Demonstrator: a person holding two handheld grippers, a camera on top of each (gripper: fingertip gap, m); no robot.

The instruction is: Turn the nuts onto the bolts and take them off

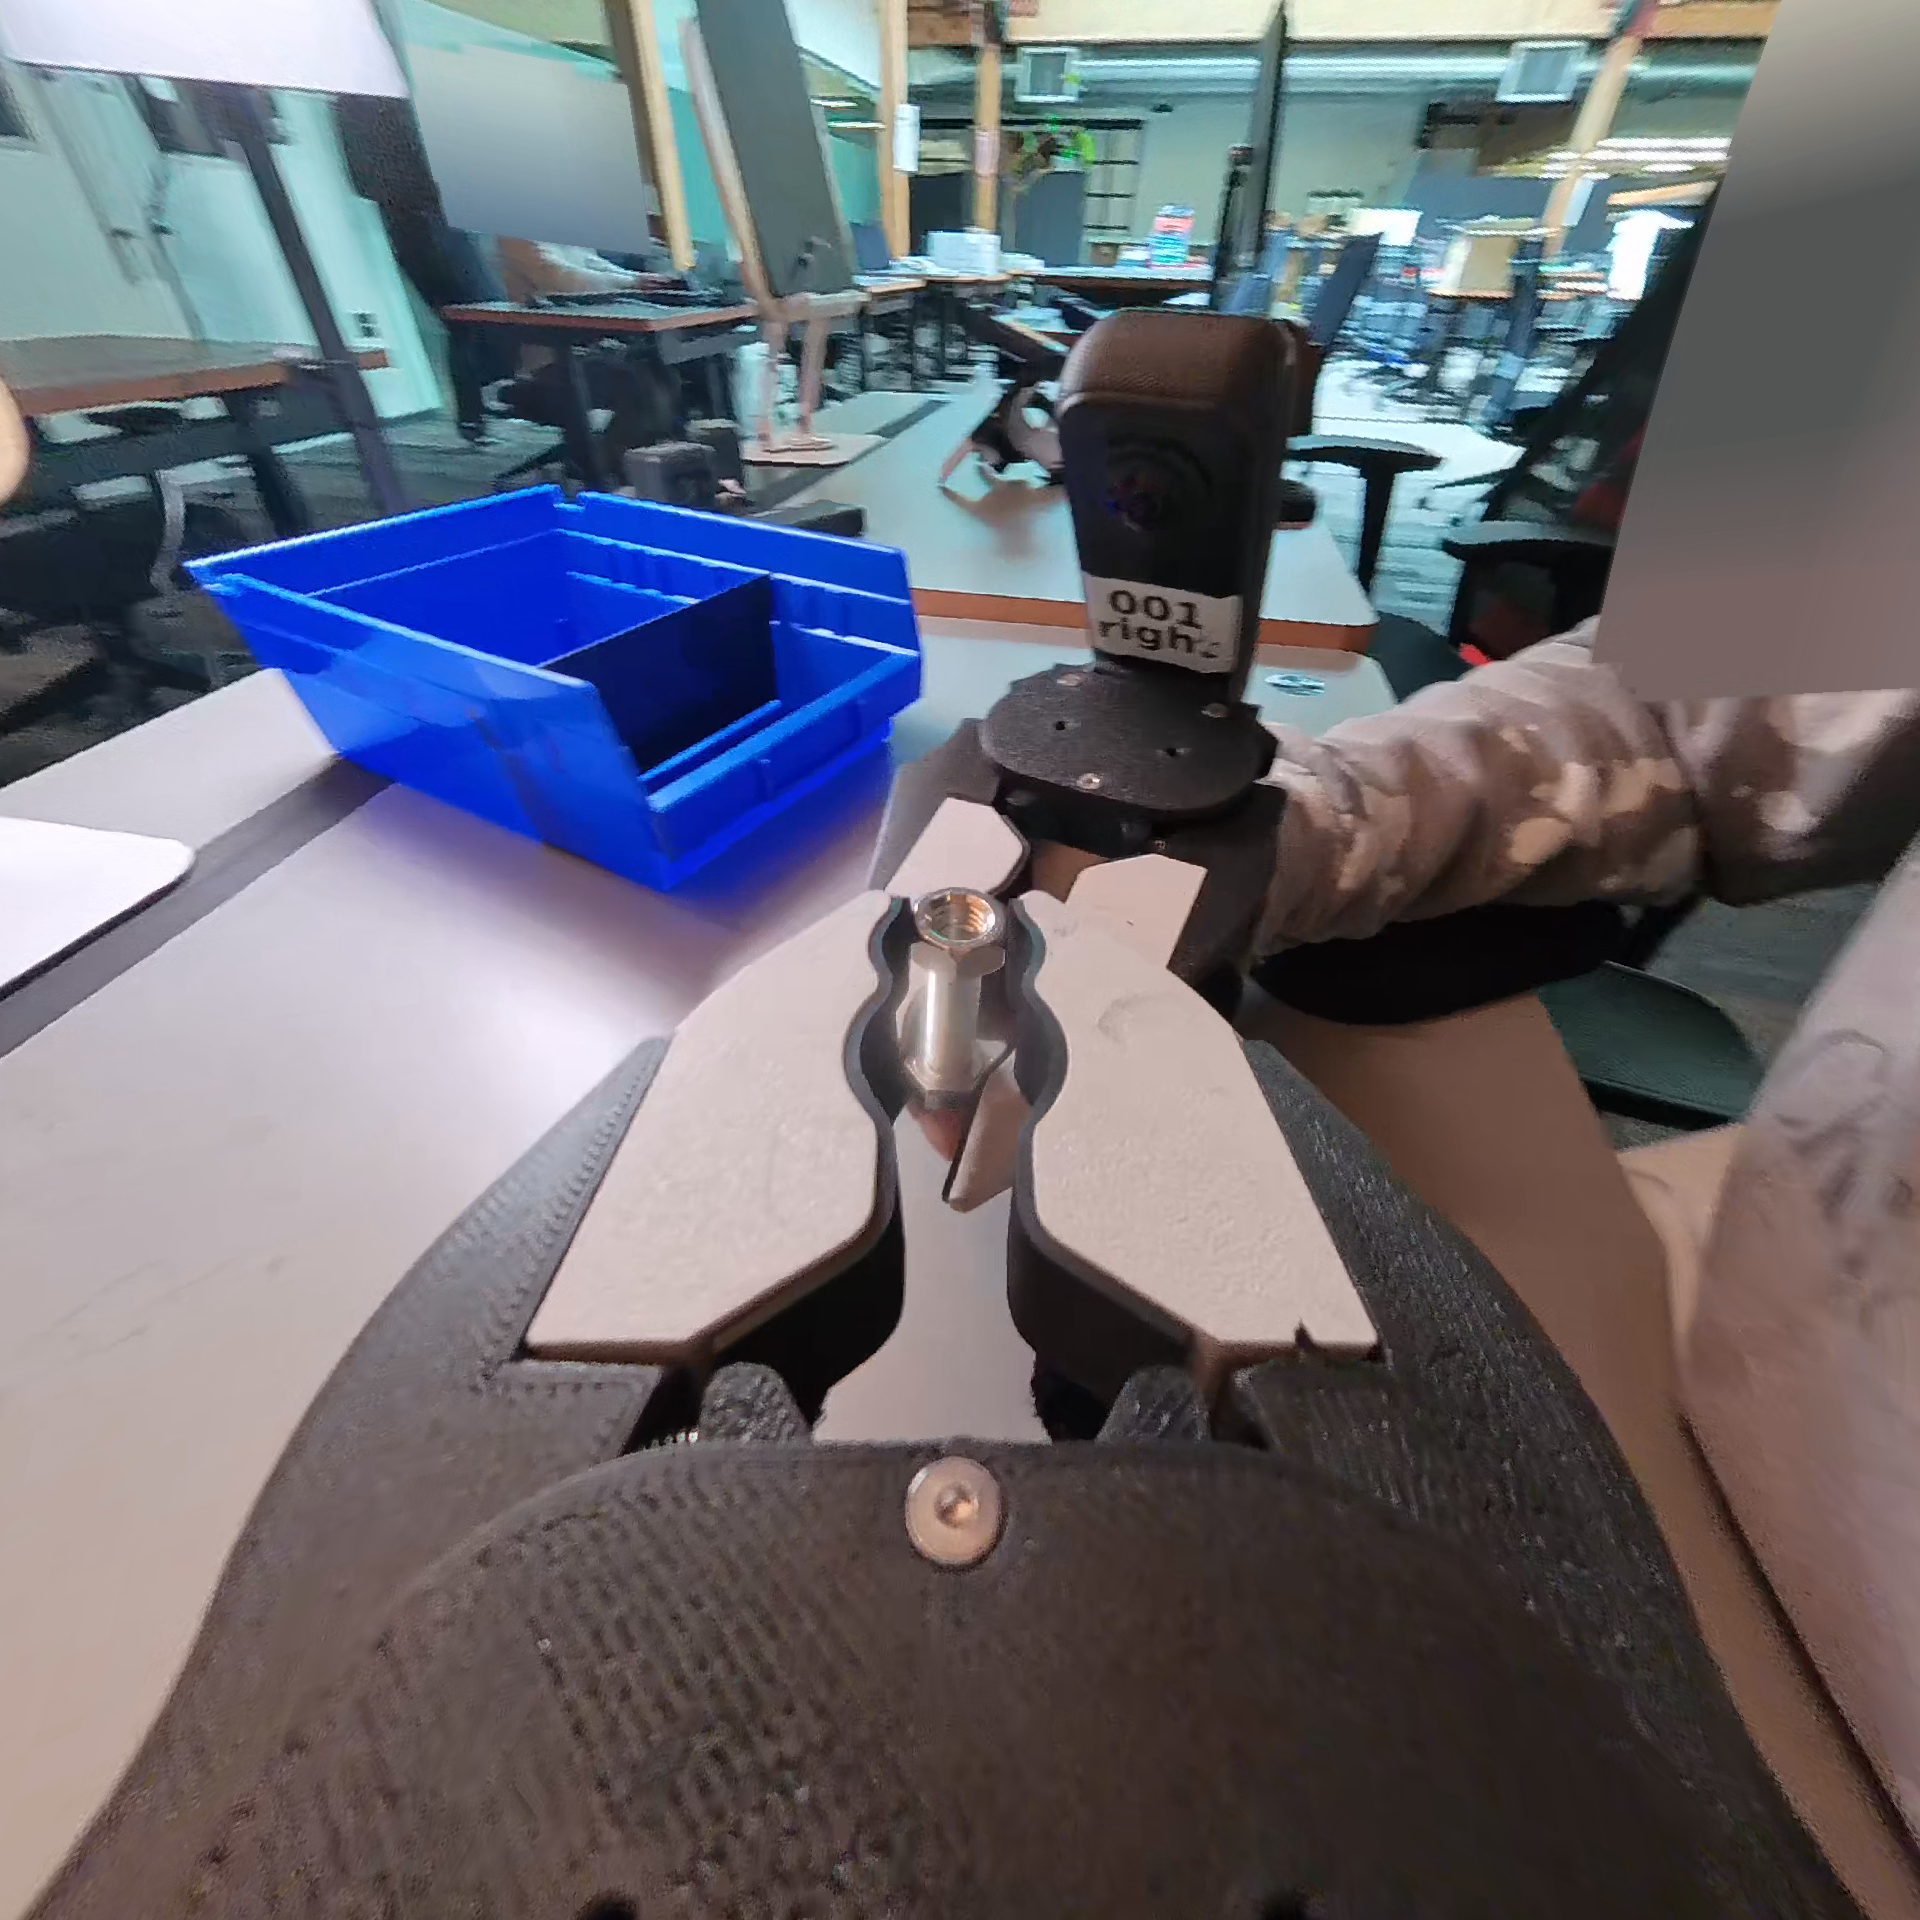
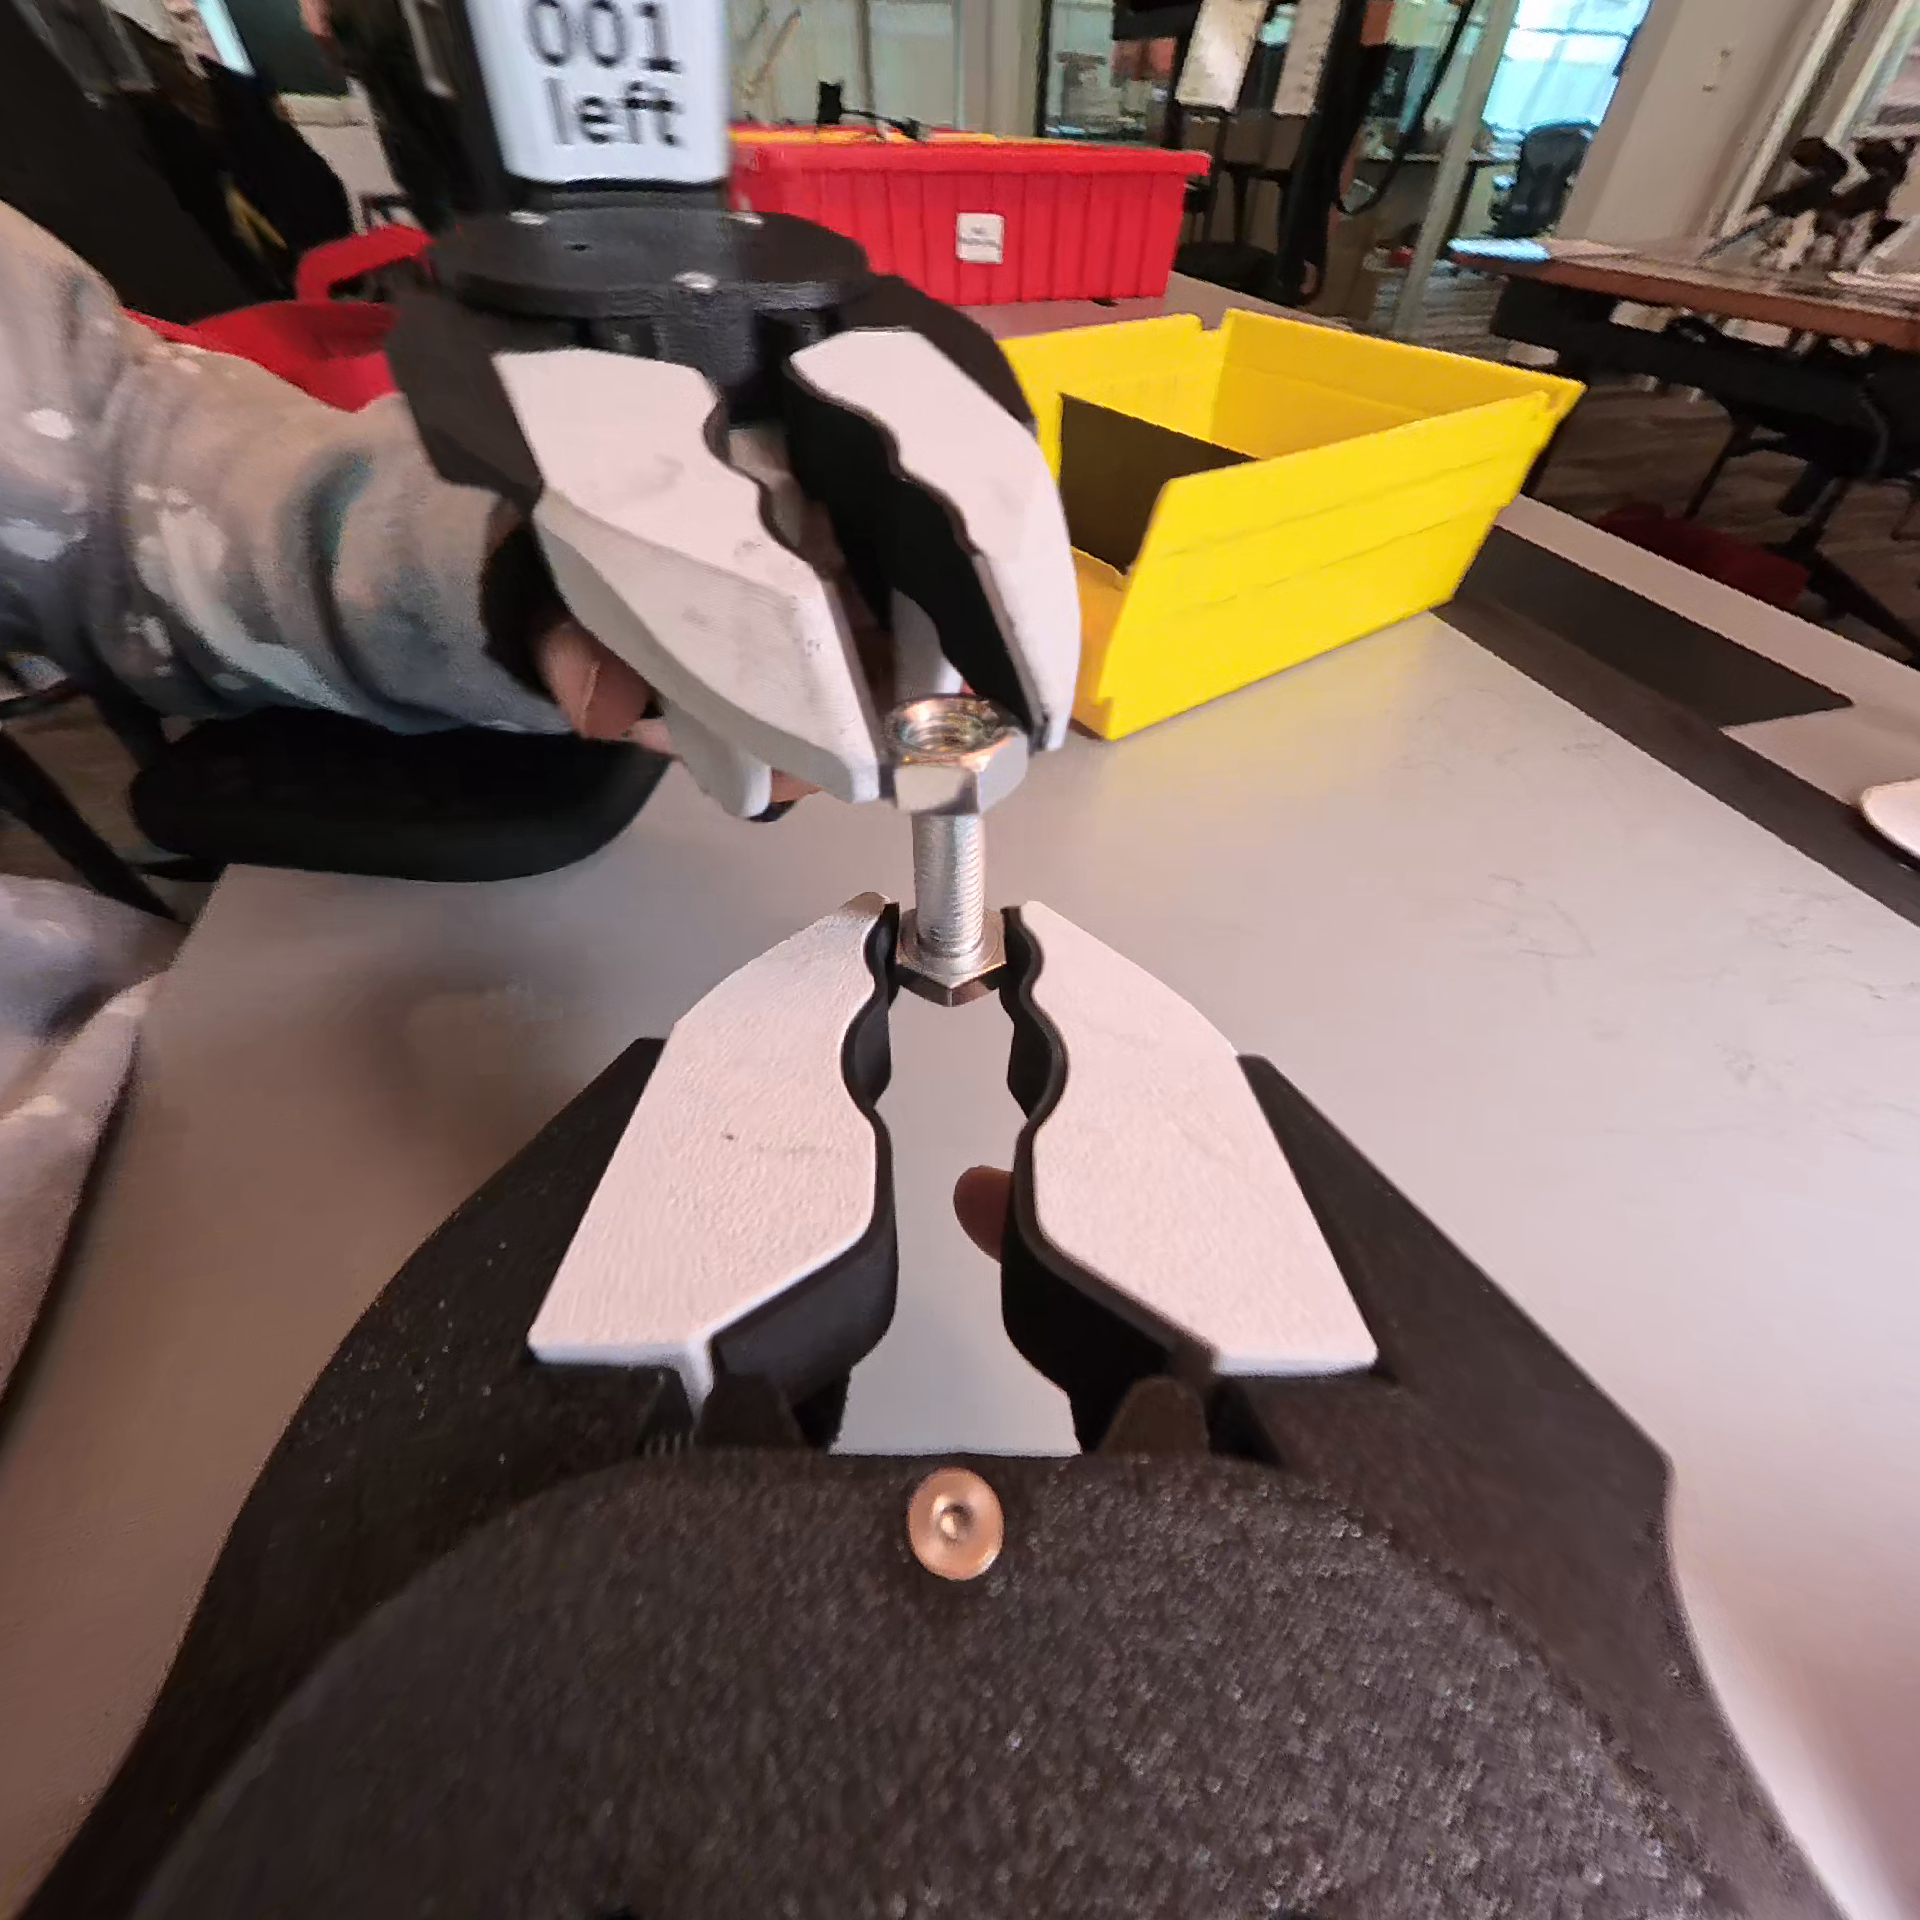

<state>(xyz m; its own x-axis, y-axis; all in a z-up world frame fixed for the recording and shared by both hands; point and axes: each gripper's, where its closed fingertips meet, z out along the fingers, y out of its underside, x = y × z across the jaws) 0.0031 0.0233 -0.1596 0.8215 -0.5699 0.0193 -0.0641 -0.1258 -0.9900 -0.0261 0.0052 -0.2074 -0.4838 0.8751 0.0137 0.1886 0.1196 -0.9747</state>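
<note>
A silver bolt [image 2: 943, 878] stands upright above the grey table [image 2: 1455, 987]. My right gripper [image 2: 948, 961] is shut on its hex head at the bottom. My left gripper [image 2: 951, 774] comes in from above and is shut on a silver nut [image 2: 948, 753] sitting at the top end of the threads. In the left wrist view, my left gripper [image 1: 954, 925] pinches the nut [image 1: 954, 923] at its fingertips. The bolt shaft [image 1: 935, 1023] runs down between the fingers. The right gripper [image 1: 961, 1117] reaches in from the far side, its tips mostly hidden.
A blue bin [image 1: 499, 665] with a black divider stands on the table left of the grippers. A yellow bin [image 2: 1351, 540] stands on the other side, with a red tote [image 2: 966, 208] behind it. A white flat object [image 1: 73, 883] lies at the table edge. A person's sleeve [image 1: 1507, 779] is on the right. The gap from one gripper's tips to the other's is roughly 5 cm.
</note>
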